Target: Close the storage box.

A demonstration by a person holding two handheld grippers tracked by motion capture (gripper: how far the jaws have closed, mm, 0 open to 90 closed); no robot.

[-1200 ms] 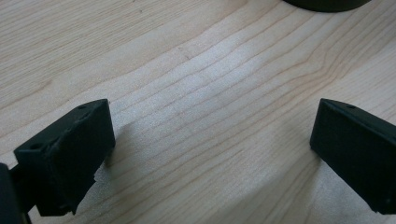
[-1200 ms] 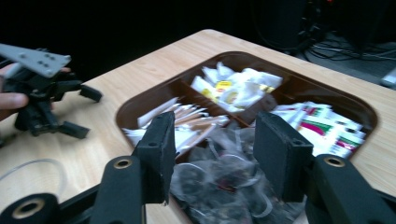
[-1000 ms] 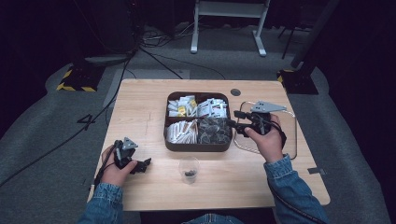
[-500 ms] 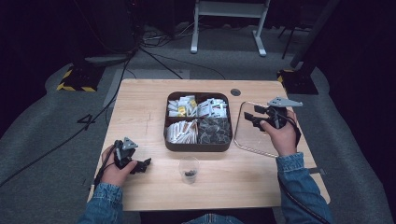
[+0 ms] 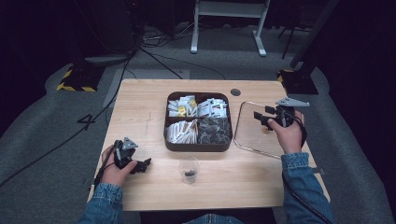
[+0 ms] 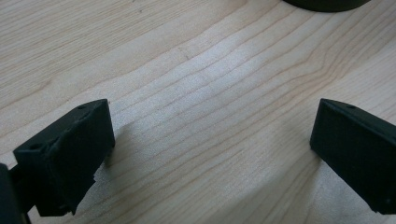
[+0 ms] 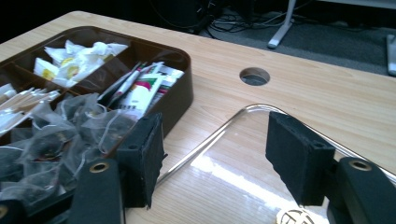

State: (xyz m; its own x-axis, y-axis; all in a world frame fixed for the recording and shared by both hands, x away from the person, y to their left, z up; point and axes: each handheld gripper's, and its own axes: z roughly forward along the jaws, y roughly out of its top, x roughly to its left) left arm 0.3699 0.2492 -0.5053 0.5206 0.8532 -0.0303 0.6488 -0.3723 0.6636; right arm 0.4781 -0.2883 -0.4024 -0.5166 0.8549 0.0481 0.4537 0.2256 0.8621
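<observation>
— Both sets of jaws stand wide apart, with nothing between them. The left gripper (image 5: 140,164) rests low at the table's (image 5: 140,107) near-left corner, held in the person's left hand (image 5: 114,169); the left gripper view has its two black jaws spread over bare wood grain, one at each side.

— And the right one?

— The right gripper (image 5: 262,116) is held by the right hand (image 5: 287,135) above the clear lid (image 5: 250,133), which lies flat near the table's right edge, just beside the tray. The right gripper view looks along its parted jaws, with the lid's shiny rim (image 7: 210,140) running between them and a small gold knob (image 7: 295,217) at the bottom edge of that view.

— Where is the tray?

— The dark brown tray (image 5: 198,145) sits at the middle of the table, toward the far edge. It has four compartments: pale packets (image 5: 182,106) at far left, printed sachets (image 5: 212,108) at far right, white packets (image 5: 180,132) at near left, dark mesh tea bags (image 5: 215,130) at near right.

— Anything else?

— A small clear cup (image 5: 188,169) stands upright near the near edge, just in front of the tray, with something dark at its bottom. A round hole (image 5: 235,92) is cut in the tabletop beyond the tray's far-right corner.
</observation>
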